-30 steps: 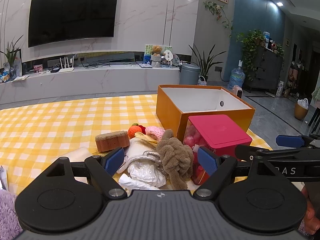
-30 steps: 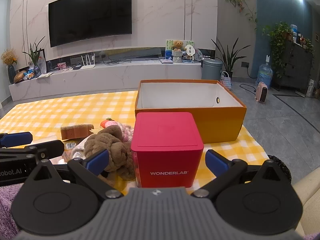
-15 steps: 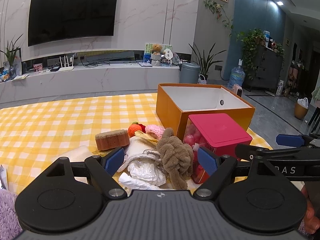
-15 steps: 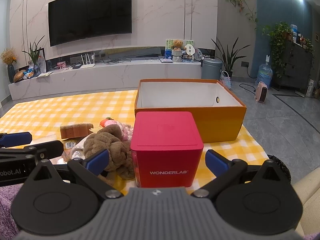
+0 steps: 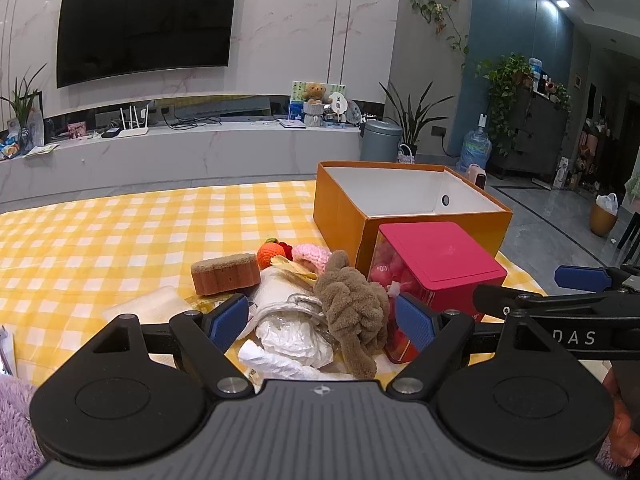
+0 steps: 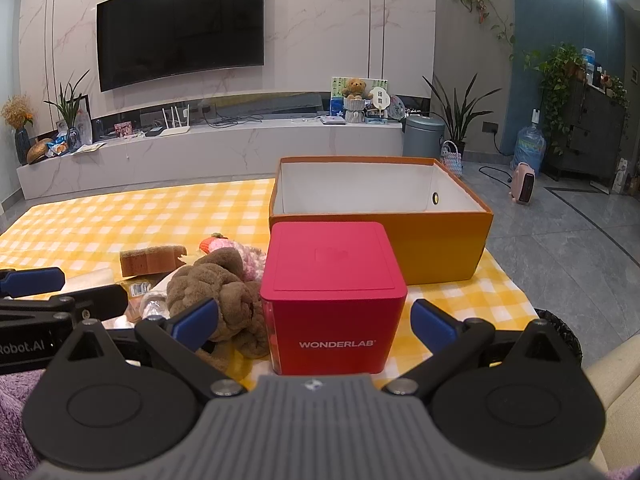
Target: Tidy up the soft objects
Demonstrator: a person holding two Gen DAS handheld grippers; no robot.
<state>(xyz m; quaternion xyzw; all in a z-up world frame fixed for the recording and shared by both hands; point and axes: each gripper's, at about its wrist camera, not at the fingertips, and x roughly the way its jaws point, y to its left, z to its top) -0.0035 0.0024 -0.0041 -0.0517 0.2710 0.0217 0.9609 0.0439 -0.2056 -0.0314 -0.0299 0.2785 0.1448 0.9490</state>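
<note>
You hold both claws wide and empty: left claw [image 5: 322,322] faces the brown plush toy [image 5: 352,306] heaped near the tabletop's front edge, right claw [image 6: 314,320] faces the red box [image 6: 334,296]. Judging by this, nothing's sorted; next, grip the plush and carry it to the orange box [image 6: 440,248].

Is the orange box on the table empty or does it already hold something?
Empty, as far as visible. The orange box is open on top and only bare white inner walls show; its floor is hidden behind the front wall.
</note>
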